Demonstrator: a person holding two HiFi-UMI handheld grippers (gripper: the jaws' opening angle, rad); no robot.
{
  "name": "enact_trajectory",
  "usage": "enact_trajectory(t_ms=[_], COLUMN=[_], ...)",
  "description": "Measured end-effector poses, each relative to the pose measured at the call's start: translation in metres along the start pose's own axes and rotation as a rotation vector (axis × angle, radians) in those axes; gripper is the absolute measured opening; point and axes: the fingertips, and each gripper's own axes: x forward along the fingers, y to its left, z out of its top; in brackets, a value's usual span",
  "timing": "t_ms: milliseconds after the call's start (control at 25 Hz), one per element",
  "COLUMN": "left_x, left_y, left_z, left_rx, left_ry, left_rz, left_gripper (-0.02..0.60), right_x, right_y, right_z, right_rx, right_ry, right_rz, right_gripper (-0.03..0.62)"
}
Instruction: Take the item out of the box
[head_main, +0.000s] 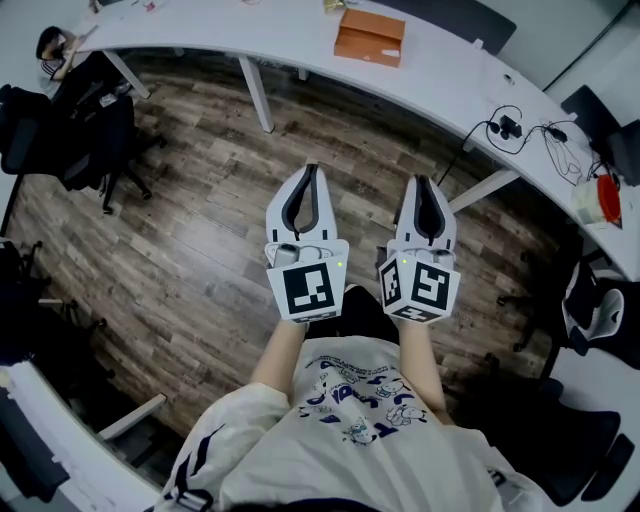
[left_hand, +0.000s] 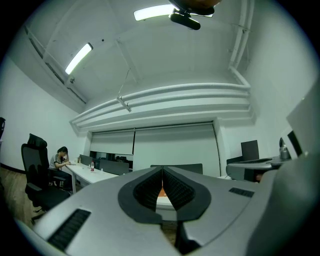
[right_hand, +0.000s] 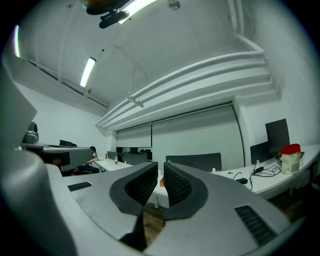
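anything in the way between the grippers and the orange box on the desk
Nothing visible. Between the left gripper, the right gripper and the orange box there is only wood floor, then the near edge of the white desk it lies on.

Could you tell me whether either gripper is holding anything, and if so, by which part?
Nothing is held. The left gripper is shut on nothing, the right gripper is slightly open and empty; the orange box lies far off on the table.

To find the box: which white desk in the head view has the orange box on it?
The long curved desk at the top: the orange box lies on it. The lower-left desk shows no box.
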Motion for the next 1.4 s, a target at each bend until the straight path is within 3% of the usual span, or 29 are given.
enact_trajectory(t_ms=[560, 1400], left_x=[0.047, 0.2], left_y=[0.004, -0.011], left_z=[-0.014, -0.025], left_rx=[-0.015, 0.009], left_ry=[0.016, 0.028], left_rz=[0.018, 0.051], left_gripper=[0.018, 0.018], right_x=[0.05, 0.202], right_y=[-0.008, -0.064], right_z=[-0.01, -0.001], right_rx=[0.012, 0.033], right_ry=[0.03, 0.029], right_rz=[0.03, 0.073], right_gripper=[0.055, 0.055])
